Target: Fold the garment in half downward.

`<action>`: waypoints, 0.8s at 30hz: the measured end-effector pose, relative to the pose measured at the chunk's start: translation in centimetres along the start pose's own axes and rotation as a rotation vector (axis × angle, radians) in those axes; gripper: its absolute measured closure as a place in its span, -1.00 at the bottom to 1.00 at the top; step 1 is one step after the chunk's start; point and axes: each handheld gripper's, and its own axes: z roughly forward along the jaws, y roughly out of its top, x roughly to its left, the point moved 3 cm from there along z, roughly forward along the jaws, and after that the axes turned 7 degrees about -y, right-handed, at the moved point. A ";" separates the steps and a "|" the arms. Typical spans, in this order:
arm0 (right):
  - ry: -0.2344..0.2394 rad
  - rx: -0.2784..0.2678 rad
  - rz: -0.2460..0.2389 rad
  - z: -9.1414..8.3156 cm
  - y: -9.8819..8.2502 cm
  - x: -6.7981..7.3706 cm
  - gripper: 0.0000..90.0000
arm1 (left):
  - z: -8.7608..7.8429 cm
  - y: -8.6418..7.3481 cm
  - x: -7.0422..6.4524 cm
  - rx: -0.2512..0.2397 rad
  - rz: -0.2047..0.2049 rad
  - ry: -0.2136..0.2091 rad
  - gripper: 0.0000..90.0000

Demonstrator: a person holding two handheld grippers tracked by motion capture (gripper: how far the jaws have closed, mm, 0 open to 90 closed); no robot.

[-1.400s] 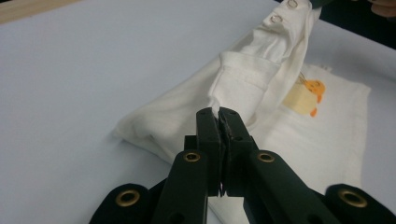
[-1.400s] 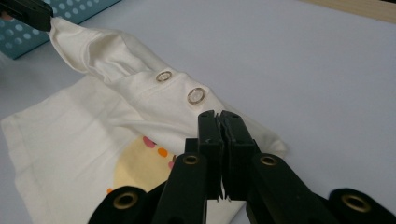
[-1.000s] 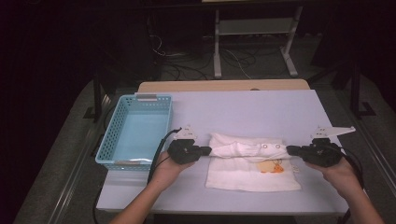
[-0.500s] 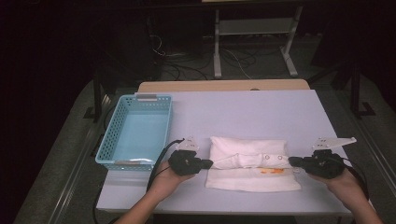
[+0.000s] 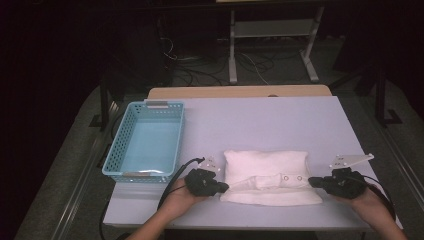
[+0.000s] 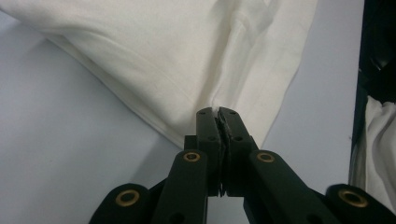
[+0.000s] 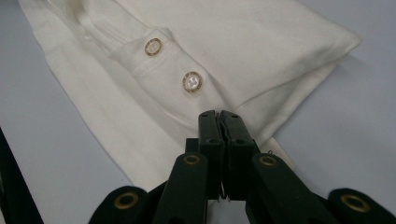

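The white garment is running off the top edge of the left gripper view, its pinched edge is hiding between the jaws, and both forearms are being cropped at the high view's bottom.

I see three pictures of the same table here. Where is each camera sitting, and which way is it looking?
High view: above the person's side, looking forward and down on the table, blue basket and white garment; both forearms, the left gripper and the right gripper show.
Left gripper view: rides on that gripper, looking along its shut jaws pinching the garment's edge.
Right gripper view: rides on the other gripper, jaws shut on cloth near two buttons.
Shared: all three show the garment on the table.
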 end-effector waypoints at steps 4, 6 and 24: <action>0.008 0.015 -0.005 0.3 -0.2 0.0 0.91 | 0.2 -0.1 0.1 0.014 0.004 0.001 0.91; 0.013 0.019 -0.015 0.5 -0.3 0.0 0.91 | 0.2 -0.1 0.1 0.015 0.002 0.004 0.91; 0.060 -0.067 0.021 -0.4 0.3 -0.3 0.44 | -1.0 0.4 0.3 -0.045 -0.008 -0.002 0.41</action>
